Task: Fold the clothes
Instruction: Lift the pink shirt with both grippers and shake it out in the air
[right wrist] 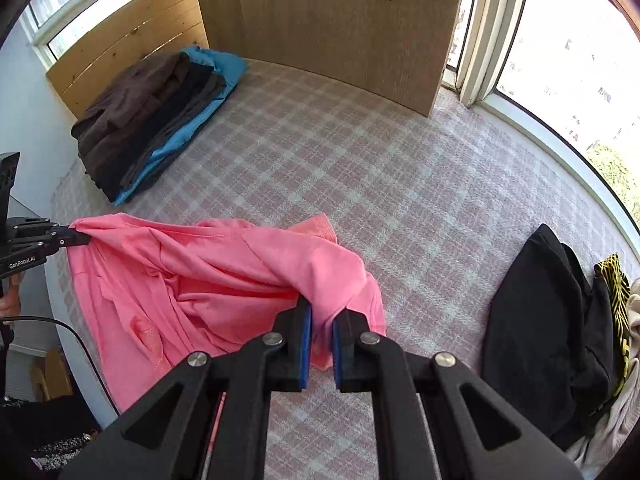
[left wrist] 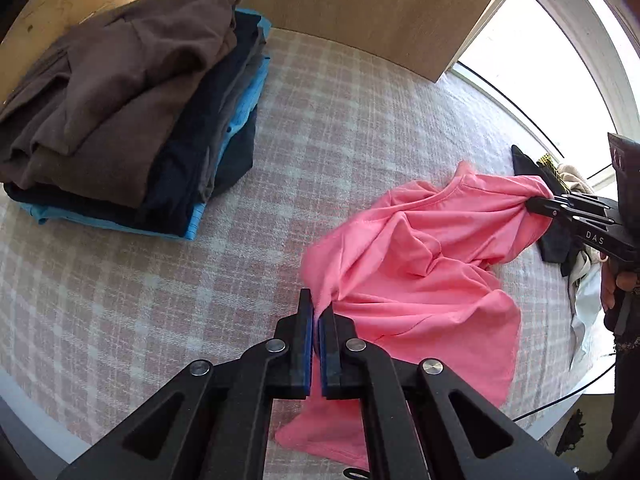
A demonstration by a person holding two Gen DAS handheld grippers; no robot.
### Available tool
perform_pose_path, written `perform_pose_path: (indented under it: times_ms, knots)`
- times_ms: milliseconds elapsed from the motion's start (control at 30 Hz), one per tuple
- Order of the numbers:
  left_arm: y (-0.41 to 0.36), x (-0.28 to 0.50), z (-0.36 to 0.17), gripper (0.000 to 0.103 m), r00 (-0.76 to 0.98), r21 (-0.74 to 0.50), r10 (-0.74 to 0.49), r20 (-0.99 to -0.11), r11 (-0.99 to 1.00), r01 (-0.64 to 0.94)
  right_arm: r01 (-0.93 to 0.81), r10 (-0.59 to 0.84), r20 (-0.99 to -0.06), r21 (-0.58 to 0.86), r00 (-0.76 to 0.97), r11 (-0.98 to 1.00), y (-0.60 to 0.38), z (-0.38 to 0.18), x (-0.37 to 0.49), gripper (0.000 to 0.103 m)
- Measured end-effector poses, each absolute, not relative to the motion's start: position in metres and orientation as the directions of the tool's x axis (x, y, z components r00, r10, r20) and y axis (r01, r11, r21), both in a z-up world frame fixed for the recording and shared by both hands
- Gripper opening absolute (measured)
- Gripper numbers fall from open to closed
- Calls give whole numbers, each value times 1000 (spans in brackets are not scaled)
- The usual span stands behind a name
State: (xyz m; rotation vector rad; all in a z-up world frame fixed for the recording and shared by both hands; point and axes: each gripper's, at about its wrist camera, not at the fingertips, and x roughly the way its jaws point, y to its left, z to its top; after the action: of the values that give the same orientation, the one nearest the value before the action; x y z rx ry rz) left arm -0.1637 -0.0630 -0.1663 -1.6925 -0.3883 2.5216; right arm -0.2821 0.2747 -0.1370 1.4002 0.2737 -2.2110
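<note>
A pink T-shirt (left wrist: 416, 264) lies crumpled on the plaid bed cover, stretched between both grippers. My left gripper (left wrist: 317, 312) is shut on a thin edge of the shirt near the front of the bed. In the right wrist view the same gripper (right wrist: 82, 236) pinches the shirt's far left corner. My right gripper (right wrist: 322, 312) is shut on a bunched fold of the pink T-shirt (right wrist: 208, 276); in the left wrist view this gripper (left wrist: 534, 203) clamps the shirt's right end, lifted slightly.
A stack of folded clothes (left wrist: 120, 120), brown on top over dark and blue ones, sits at the back left. An unfolded pile (right wrist: 560, 340) of black, yellow-patterned and cream garments lies at the right. A wooden board (right wrist: 332, 20) and windows stand behind the plaid bed cover (right wrist: 400, 184).
</note>
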Motion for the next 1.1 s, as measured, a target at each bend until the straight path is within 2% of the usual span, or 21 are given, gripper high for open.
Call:
perform_pose_path:
  times_ms: [167, 300, 367, 467, 567, 833, 900, 1100]
  knots:
    - [-83, -146, -82, 1, -543, -215, 172, -822, -977, 15, 450, -334, -785, 79, -521, -890, 295, -48, -259, 8]
    - [-87, -151, 7, 1, -674, -88, 111, -730, -994, -68, 445, -318, -653, -33, -688, -895, 292, 53, -227, 8]
    - [-80, -150, 64, 1, -749, -6, 86, -656, -994, -109, 429, -309, -583, -75, -751, -900, 291, 105, -210, 8]
    - [-71, -143, 145, 1, -851, 118, 32, -525, -987, -110, 388, -281, -516, -110, -809, -915, 295, 150, -178, 8]
    - [-67, -127, 214, 2, -917, 192, 8, -398, -977, -91, 344, -251, -443, -142, -861, -928, 299, 194, -147, 8]
    - [-59, -67, 295, 2, -974, 263, 49, -220, -959, -107, 215, -165, -237, -204, -957, -955, 310, 308, -63, 8]
    - [-57, -53, 313, 2, -982, 278, 60, -179, -954, -109, 202, -155, -222, -207, -963, -957, 309, 311, -48, 8]
    - [-57, -30, 316, 2, -986, 298, 75, -147, -947, -116, 167, -120, -201, -236, -972, -957, 306, 313, -18, 8]
